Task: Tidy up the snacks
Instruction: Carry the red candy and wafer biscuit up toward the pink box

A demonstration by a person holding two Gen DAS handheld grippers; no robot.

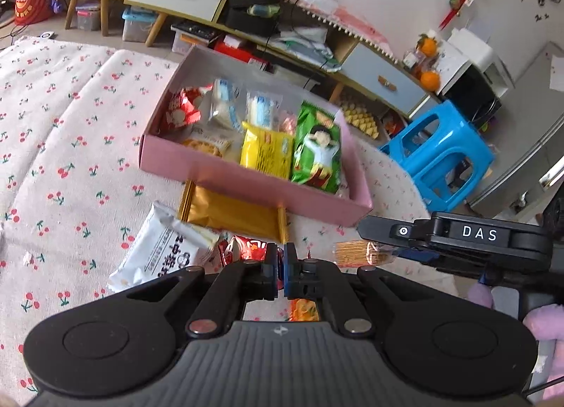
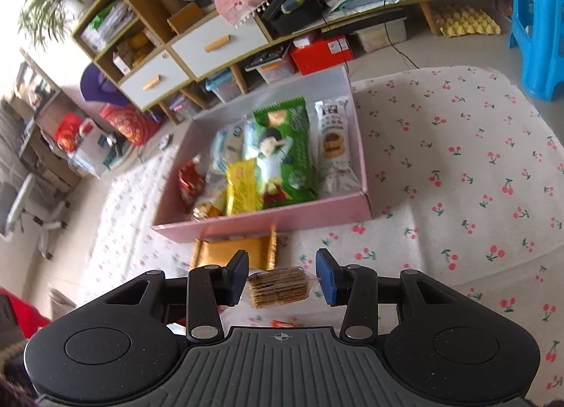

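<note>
Right tongs (image 2: 282, 278) are clamped on a clear cracker pack (image 2: 279, 287). Left tongs (image 1: 281, 266) are pinched fully together, possibly nipping a red wrapper (image 1: 243, 248), hard to tell. A gold packet (image 1: 229, 211) sits half hidden behind the pink box (image 1: 246, 183).

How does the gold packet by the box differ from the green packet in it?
The gold packet lies outside on the cherry-print cloth, against the pink box's near wall; the green packet lies inside the box among other snacks. The gold one is plain with ribbed end seals; the green one bears a cartoon figure. Neither gripper touches either packet.
</note>
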